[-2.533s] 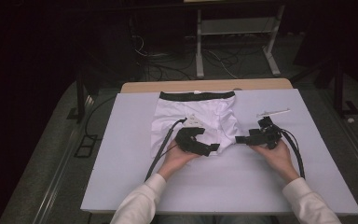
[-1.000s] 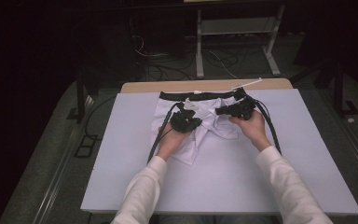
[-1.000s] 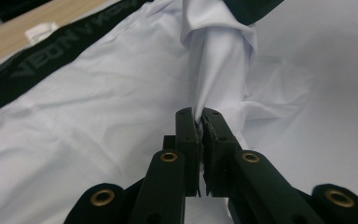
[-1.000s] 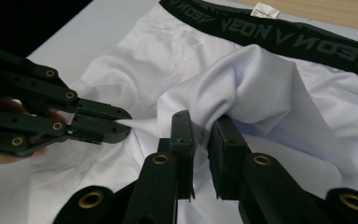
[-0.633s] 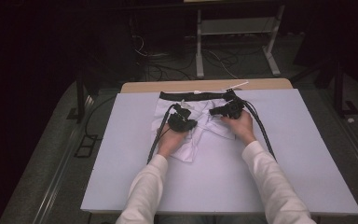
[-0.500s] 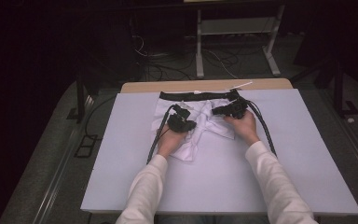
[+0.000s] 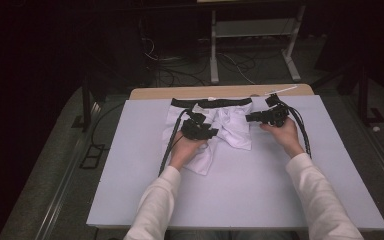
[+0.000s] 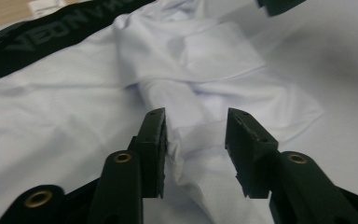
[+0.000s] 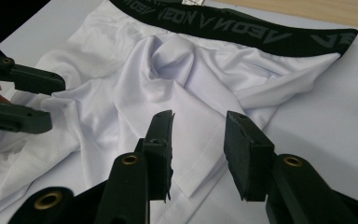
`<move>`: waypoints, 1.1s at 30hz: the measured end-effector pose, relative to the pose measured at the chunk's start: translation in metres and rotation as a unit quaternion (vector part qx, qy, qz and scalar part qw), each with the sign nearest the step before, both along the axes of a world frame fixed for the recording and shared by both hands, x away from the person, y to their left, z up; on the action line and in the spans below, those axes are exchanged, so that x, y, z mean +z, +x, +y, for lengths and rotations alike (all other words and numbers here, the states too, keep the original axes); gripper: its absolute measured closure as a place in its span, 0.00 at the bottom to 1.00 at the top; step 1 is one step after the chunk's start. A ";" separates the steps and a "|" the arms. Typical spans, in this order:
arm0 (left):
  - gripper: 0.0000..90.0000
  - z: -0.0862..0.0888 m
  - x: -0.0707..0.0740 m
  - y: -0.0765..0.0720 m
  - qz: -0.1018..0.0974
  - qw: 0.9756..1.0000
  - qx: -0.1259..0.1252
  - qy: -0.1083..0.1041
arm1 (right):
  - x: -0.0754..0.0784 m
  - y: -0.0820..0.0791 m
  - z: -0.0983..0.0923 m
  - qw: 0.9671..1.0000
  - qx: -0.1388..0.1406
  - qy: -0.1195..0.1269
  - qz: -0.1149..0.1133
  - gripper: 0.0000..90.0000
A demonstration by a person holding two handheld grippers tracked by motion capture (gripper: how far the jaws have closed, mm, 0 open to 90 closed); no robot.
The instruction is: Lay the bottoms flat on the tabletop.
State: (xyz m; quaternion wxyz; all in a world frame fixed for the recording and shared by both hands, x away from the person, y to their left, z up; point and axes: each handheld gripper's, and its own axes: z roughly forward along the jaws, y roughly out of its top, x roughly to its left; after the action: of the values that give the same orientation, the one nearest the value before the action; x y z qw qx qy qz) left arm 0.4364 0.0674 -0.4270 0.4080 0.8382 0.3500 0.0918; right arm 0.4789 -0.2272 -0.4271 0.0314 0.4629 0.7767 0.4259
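Note:
White briefs (image 7: 232,129) with a black waistband (image 7: 212,102) lie crumpled on the pale table cover (image 7: 280,190), their legs folded up toward the waistband. My left gripper (image 7: 211,133) rests over their left middle. Its jaws have just been opening, and a loose fold of white fabric (image 8: 193,135) lies between them, brushing one pad. My right gripper (image 7: 252,118) sits at the briefs' right edge, pointing left. Its jaws have also just been opening and stand apart over a folded corner of cloth (image 9: 200,154), not pressing it. The left gripper (image 9: 18,98) shows at the left of the right gripper view.
A bare strip of wooden tabletop (image 7: 220,92) runs behind the cover, with a thin white stick (image 7: 282,90) at its right end. Behind the table stand a metal frame (image 7: 252,35) and floor cables (image 7: 230,62). The person's forearms reach in from the near edge.
Both grippers brought the briefs' lower part up toward the waistband, then both jaws opened and released the cloth. The right hand has drawn back to the right; the left hand stayed put.

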 end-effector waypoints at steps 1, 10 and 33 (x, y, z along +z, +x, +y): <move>0.62 -0.003 0.001 -0.002 0.001 1.000 -0.007 -0.003 | 0.000 -0.001 -0.001 1.000 0.000 0.000 0.000 0.67; 0.58 -0.047 0.001 -0.015 0.008 0.998 -0.065 -0.023 | -0.007 -0.008 -0.006 1.000 0.005 0.003 0.005 0.65; 0.75 -0.105 -0.037 -0.030 -0.021 0.996 -0.074 0.037 | -0.018 -0.009 0.001 1.000 0.016 0.011 0.007 0.62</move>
State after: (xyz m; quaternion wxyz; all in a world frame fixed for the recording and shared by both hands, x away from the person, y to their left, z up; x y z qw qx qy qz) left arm 0.4061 -0.0376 -0.4645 0.3895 0.8743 0.2749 0.0916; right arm 0.4703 -0.2265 -0.4451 0.0139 0.4541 0.7795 0.4313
